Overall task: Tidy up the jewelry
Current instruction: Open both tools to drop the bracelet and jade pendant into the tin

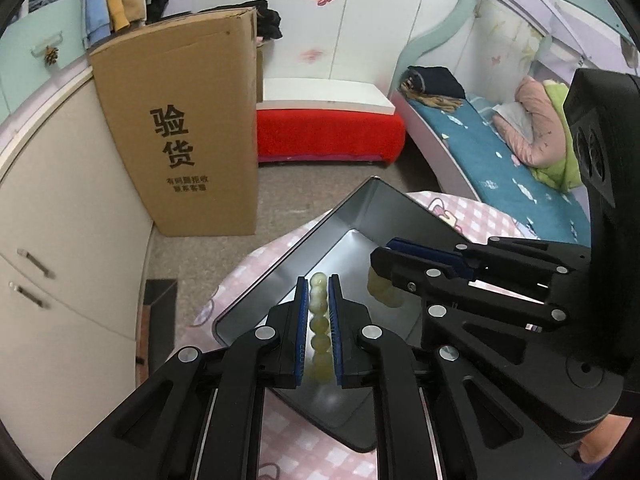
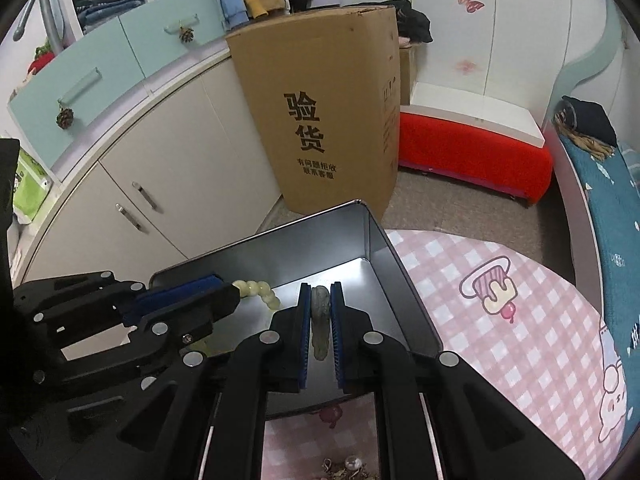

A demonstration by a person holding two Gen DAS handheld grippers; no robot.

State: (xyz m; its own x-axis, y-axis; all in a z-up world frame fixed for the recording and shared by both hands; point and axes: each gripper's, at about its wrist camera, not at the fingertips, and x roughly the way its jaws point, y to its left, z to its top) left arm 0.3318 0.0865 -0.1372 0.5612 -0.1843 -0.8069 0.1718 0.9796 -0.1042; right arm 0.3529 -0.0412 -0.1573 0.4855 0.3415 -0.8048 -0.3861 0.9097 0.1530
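Note:
A dark metal tin box (image 1: 352, 208) (image 2: 384, 236) stands open on the pink checked table. My left gripper (image 1: 319, 284) is shut on a pale green bead bracelet (image 1: 320, 332), held over the box; its beads also show in the right wrist view (image 2: 258, 290). My right gripper (image 2: 320, 292) is shut on a grey-green jade pendant (image 2: 321, 320) over the box. In the left wrist view the right gripper (image 1: 384, 252) reaches in from the right, with a pale reflection under it. A small jewelry piece with a pearl (image 2: 348, 466) lies on the table by the bottom edge.
The pink checked tablecloth (image 2: 500, 320) covers a round table. A tall cardboard box (image 2: 332, 120) stands on the floor behind. Cream cabinets (image 2: 140, 184) are to the left, a red bench (image 2: 472, 156) and a bed (image 1: 500, 160) to the right.

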